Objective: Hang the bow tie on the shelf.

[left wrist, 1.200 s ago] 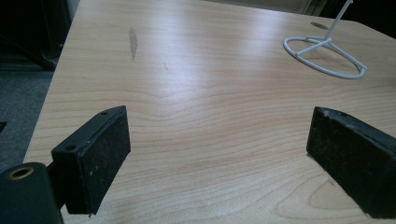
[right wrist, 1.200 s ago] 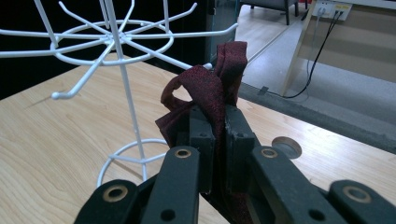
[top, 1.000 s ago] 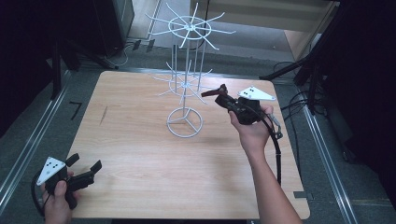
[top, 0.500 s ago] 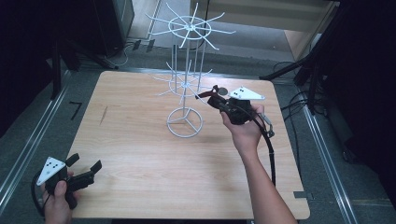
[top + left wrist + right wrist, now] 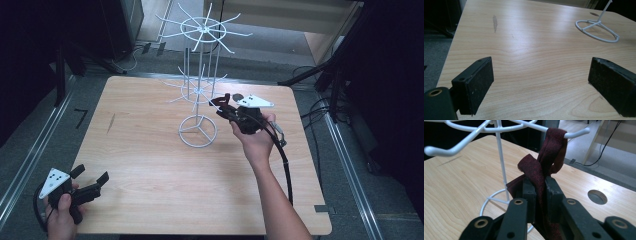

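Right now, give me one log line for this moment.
right gripper: shut on red cloth | cloth: looped over rack hook | left gripper: open, empty, near table corner

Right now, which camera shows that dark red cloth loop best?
The right gripper view: the cloth is close up, looped over a rack hook and clamped in the right gripper. The high view shows a small dark shape. The left gripper view faces bare table.

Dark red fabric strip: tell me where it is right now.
In the right gripper view, the dark red fabric strip hangs looped over a hook of the white wire rack, its lower part clamped in the right claw.
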